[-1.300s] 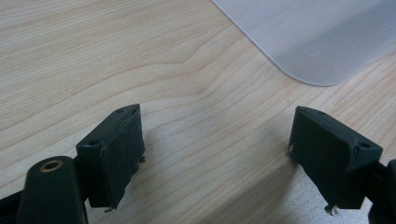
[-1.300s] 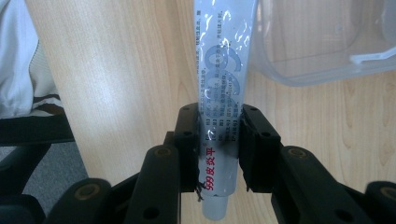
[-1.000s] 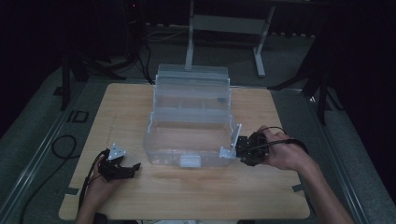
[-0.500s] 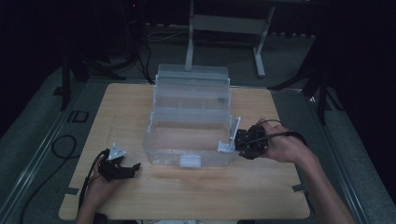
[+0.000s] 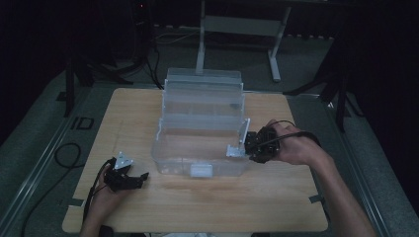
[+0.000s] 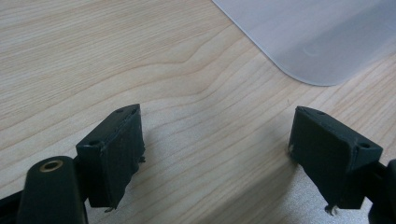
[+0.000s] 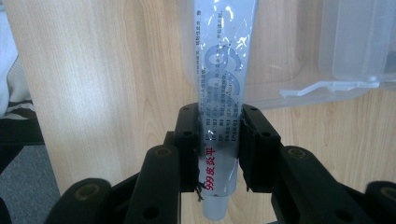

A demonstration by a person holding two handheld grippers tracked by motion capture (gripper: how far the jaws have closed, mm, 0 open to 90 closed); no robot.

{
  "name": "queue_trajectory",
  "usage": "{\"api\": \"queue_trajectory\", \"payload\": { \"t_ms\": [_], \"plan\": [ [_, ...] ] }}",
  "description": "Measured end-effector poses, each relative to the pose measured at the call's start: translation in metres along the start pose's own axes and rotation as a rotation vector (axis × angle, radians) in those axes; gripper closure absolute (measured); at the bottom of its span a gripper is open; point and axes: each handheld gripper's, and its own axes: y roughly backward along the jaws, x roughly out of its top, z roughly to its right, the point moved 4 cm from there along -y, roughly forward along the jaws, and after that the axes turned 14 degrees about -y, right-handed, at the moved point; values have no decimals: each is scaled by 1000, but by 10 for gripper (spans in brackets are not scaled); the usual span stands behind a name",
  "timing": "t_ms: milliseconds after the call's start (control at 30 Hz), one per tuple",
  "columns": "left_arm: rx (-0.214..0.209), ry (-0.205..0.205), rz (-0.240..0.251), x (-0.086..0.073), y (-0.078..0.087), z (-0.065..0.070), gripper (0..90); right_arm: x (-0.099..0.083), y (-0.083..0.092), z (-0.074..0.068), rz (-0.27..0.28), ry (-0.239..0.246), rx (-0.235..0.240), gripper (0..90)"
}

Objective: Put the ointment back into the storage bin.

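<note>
A silver tube point(image 7: 219, 88) printed "999" is clamped by the right gripper point(image 7: 218, 149), moved leftward against the clear box point(image 5: 200, 123). The left gripper point(image 6: 217, 154) is held apart, unmoved.

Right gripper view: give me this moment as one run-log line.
right gripper: shut on tube | tube: beside clear box, right end | left gripper: open, nothing between jaws, over table

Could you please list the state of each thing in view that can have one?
Clear plastic box: open, tiers spread apart, standing on the table.
Tube: clamped between the right gripper's fingers, at the box's right end.
Right gripper: shut on the tube.
Left gripper: open, holding nothing, over bare wood.
</note>
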Motion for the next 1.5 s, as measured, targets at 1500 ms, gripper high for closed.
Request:
{"api": "queue_trajectory", "payload": {
  "t_ms": [1500],
  "plan": [
    [1,-1,0,0,0,0,184,31,-25,10,-37,72,-10,707]
  ]
}}
